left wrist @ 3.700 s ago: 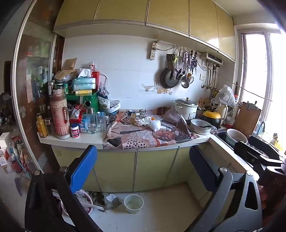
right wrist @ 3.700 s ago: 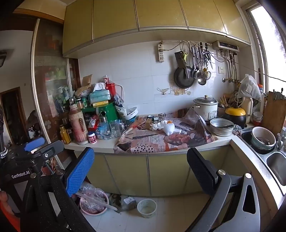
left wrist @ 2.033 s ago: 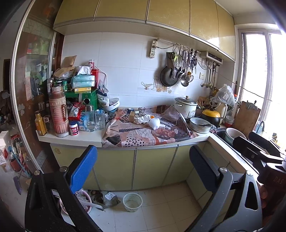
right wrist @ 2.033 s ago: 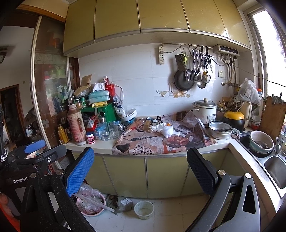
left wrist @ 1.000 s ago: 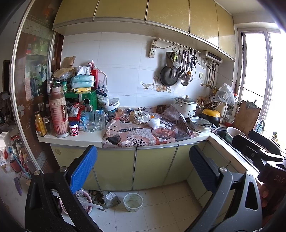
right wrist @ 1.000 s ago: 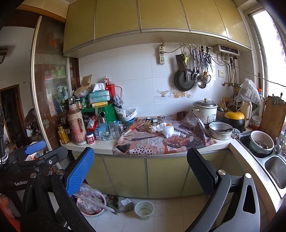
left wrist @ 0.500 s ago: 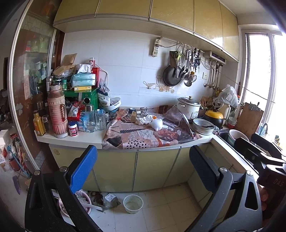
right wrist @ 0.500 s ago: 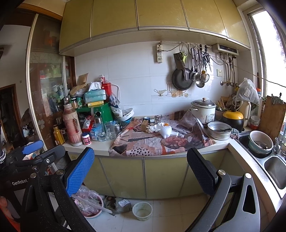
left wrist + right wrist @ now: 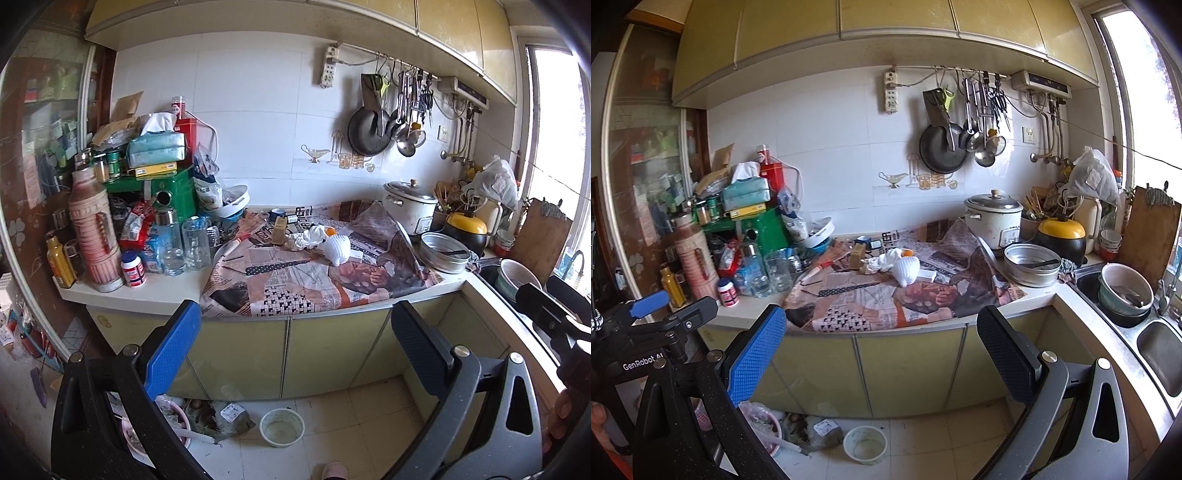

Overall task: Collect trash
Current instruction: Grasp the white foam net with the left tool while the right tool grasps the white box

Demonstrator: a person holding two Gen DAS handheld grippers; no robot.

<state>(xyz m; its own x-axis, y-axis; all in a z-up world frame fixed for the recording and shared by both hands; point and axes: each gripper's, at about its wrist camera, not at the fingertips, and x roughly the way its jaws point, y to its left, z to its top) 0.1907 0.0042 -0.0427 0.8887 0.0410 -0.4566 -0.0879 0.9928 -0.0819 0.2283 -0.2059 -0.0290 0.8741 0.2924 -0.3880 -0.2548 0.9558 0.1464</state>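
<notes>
Trash lies on the newspaper-covered counter (image 9: 295,288): a white foam fruit net (image 9: 338,250), crumpled white paper (image 9: 308,236) with an orange scrap and a small cardboard piece (image 9: 279,230). The same net (image 9: 907,269) and paper (image 9: 882,263) show in the right wrist view. My left gripper (image 9: 295,354) is open and empty, well short of the counter at cabinet height. My right gripper (image 9: 882,354) is open and empty too, beside it on the right.
Bottles, jars and glasses (image 9: 177,247) crowd the counter's left end. A rice cooker (image 9: 410,212) and metal pan (image 9: 445,253) stand at the right, with a sink (image 9: 1126,295) holding bowls. A pink basin (image 9: 173,432) and a white cup (image 9: 281,426) sit on the floor.
Both grippers have moved forward toward the counter, which looks larger and nearer. Both stay open and empty.
</notes>
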